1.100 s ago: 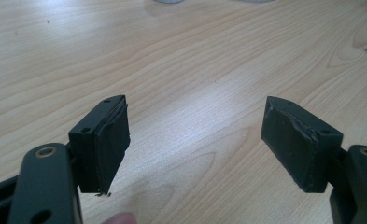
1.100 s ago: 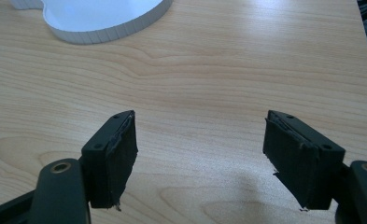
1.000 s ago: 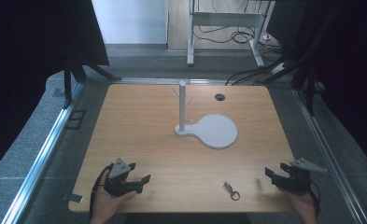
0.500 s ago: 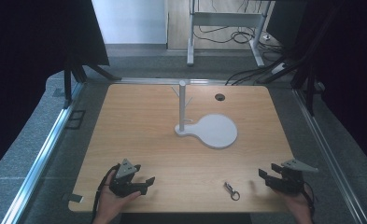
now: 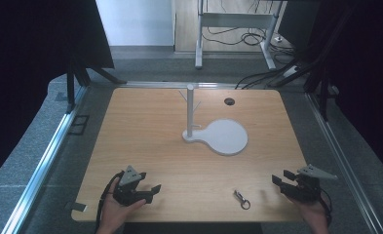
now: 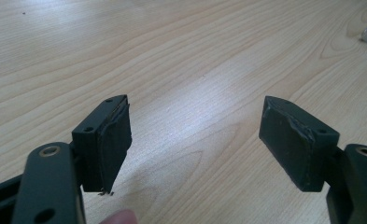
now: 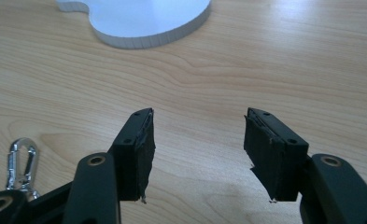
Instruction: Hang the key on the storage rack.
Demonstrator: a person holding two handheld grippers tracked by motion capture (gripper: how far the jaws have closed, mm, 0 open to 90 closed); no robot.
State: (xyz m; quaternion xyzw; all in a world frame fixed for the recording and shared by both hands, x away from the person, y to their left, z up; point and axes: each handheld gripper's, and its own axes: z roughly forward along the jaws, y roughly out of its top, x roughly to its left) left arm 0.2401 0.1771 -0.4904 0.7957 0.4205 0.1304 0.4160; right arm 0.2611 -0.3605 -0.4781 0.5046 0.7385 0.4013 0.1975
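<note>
We're in a lab-style recording bay: a bare wooden table framed by aluminium rails, black curtains hanging on both sides, grey carpet underneath. Beyond the far edge, loose cables snake across the floor by a metal desk frame. Ahead of the right jaws sits a white stand base, prop-like, nothing domestic about it.
</note>
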